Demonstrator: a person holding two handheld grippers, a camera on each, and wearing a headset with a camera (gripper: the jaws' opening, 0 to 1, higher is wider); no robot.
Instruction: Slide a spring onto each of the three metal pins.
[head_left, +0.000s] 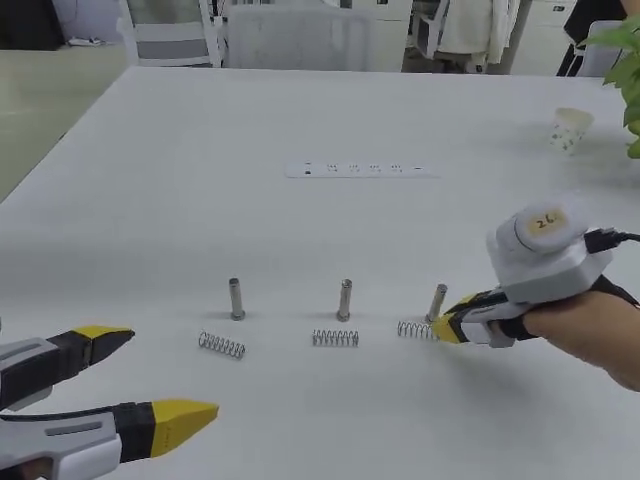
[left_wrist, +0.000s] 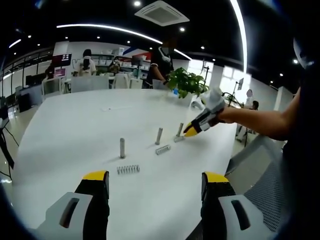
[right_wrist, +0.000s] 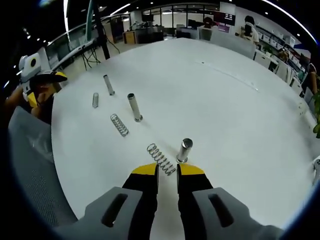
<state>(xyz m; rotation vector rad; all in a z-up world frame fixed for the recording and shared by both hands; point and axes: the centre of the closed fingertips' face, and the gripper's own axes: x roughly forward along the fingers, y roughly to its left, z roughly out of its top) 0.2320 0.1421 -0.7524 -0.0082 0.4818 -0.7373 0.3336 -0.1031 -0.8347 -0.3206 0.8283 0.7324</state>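
Here, on a white table (head_left: 300, 120), three steel pins stand upright in a row, with a spring lying flat just in front of each; none is yet threaded. The right gripper (right_wrist: 168, 172) reaches low to the right spring (right_wrist: 161, 159), which lies just beside the right pin (right_wrist: 184, 149). Its yellow-tipped claw is narrowed to a slit with the coil's near end at its mouth, and whether the coil is pinched cannot be told. The left gripper (left_wrist: 155, 176) hovers near the table edge, claw wide apart and holding nothing, facing the left spring (left_wrist: 128, 169) and left pin (left_wrist: 122, 147). The middle spring (head_left: 335, 338) lies by the middle pin (head_left: 344, 299). The springs look light and thin-wired, likely to roll, skid on the smooth top or flick away under a hard squeeze. A gentle hold across the coils near one end seems best, leaving the open bore free to drop over a pin's top. The pins may tip if knocked.
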